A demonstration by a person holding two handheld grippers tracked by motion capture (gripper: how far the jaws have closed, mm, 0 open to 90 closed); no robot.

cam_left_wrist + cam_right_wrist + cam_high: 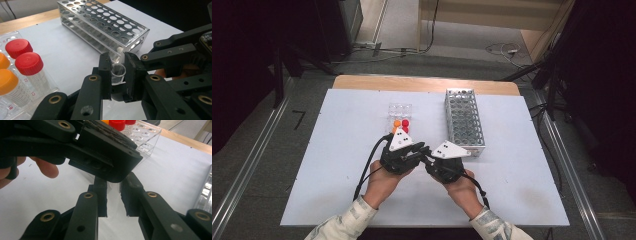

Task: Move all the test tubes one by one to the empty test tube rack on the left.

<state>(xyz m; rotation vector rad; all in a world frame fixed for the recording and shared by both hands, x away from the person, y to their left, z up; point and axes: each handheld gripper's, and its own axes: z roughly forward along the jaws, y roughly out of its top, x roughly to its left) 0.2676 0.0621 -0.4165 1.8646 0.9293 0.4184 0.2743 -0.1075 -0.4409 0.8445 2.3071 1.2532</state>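
Room: grey floor around the surface, dark curtains at both sides, cables on the floor beyond the far edge.
Surface: white sheet over a wooden top; the wood shows as a strip along the far edge.
Rack: metal, perforated with rows of round holes, lying lengthwise toward the far edge, right of centre; its near end is just beyond the right tongs. In the left gripper view the rack stands right behind the tube, and no tube shows in its holes.
Tray: clear plastic with round wells, left of the rack, just beyond the left tongs. In the left gripper view it holds capped vials, two with red caps and two with orange caps; well labels B1, C1, C2 can be read.
Tube: small, clear, open-mouthed, no cap, roughly upright with the rim uppermost; held above the surface near the middle, in front of the rack's near end.
Left tongs: narrow, closed on the tube, pads touching both its sides just below the rim.
Right tongs: jaws a small gap apart, set under the left tongs' tip; whether they touch the tube cannot be told, since the left jaw covers it.
Hands: left hand and right hand side by side, tongs tips meeting.
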